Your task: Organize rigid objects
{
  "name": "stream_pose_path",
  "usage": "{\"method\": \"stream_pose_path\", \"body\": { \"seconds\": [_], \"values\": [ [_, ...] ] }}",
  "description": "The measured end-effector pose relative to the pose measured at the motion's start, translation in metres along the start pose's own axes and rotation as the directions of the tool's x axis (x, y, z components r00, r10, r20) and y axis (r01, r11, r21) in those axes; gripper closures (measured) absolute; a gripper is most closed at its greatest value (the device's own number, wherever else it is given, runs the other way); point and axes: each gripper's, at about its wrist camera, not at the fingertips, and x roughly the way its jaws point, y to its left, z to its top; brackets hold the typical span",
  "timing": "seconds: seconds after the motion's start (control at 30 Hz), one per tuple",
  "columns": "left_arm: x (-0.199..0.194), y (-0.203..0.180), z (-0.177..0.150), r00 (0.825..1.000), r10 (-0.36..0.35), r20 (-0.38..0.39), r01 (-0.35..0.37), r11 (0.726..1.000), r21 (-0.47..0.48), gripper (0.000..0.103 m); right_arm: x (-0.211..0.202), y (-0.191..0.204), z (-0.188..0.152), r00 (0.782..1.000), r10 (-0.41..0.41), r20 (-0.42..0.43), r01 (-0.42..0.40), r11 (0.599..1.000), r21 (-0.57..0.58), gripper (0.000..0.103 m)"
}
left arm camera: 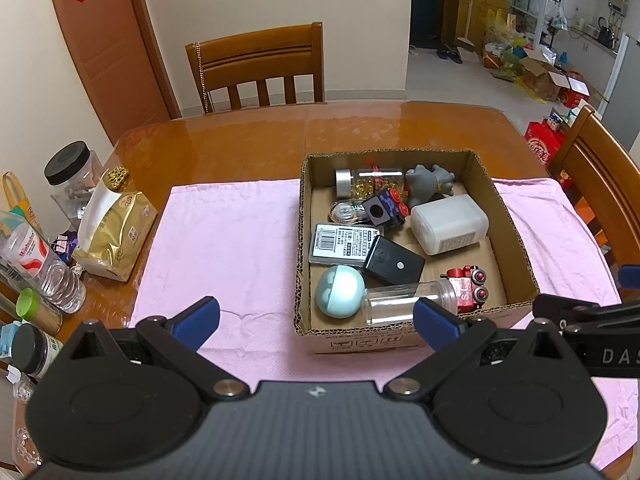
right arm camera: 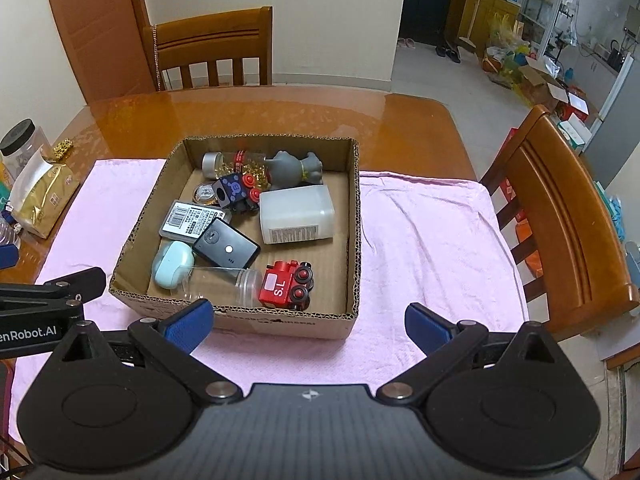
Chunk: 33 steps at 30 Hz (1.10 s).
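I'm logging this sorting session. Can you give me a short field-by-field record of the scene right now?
surface: pink cloth on wooden table
container: cardboard box, open top
contents: red toy train, clear jar, black device, white bottle, grey figure, others
left gripper: open, empty
right gripper: open, empty

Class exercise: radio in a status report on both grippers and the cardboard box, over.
Left gripper and right gripper: jaws open, empty, short of the cardboard box. Box full: red toy train, clear bottle, others. Nothing in the way.
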Motion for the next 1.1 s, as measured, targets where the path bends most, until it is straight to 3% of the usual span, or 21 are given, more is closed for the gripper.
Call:
{"method": "stream_pose_path", "body": {
  "seconds": [1.1],
  "values": [
    [-0.0028,-0.0031,0.0005,1.000,0.014,0.006,-0.014,1.000,0.003,0.001,-0.0050,0.0008,0.0003,1.000,-0.017,0.021,0.017,1.000,0.008,0.000]
  ]
}}
